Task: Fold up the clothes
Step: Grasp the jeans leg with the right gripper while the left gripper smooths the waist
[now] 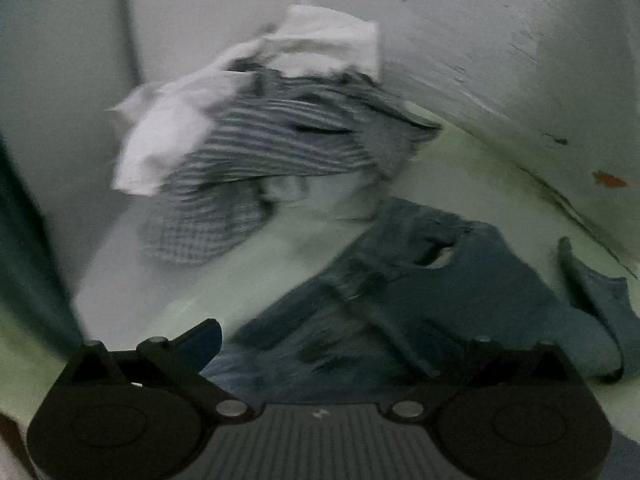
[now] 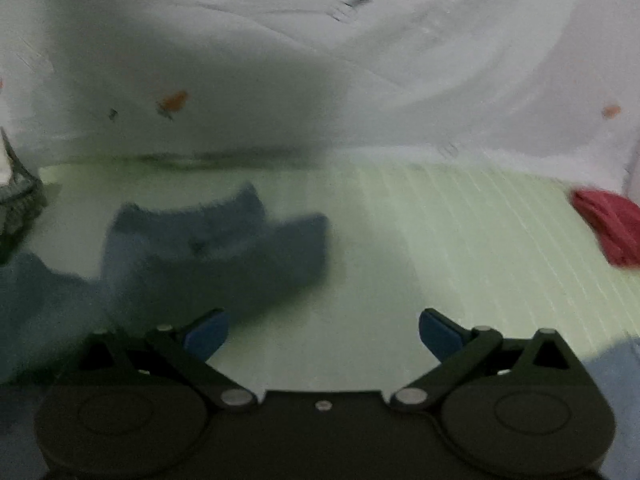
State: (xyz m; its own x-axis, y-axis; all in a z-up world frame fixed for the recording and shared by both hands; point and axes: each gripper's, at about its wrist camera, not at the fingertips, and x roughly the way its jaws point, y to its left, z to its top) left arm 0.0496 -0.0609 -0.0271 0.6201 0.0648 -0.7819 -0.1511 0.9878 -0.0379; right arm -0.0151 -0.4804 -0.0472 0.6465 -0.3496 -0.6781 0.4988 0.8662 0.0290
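A blue denim garment [image 1: 420,300] lies crumpled on the pale green surface [image 1: 248,264], reaching under my left gripper [image 1: 320,344]. The left jaws stand wide apart; only the left fingertip [image 1: 200,344] shows, the right one is lost against the denim. Behind lies a heap of striped and checked cloth [image 1: 256,152] with white cloth [image 1: 168,132] on top. In the right wrist view my right gripper [image 2: 324,334] is open and empty above the green surface [image 2: 440,240]. The denim's legs [image 2: 212,248] lie ahead to its left. Both views are blurred.
A white wall [image 1: 500,48] with orange marks borders the surface at the back. A red cloth [image 2: 608,224] lies at the far right. A light blue cloth [image 2: 616,376] shows at the lower right. A dark green edge [image 1: 24,240] stands at the left.
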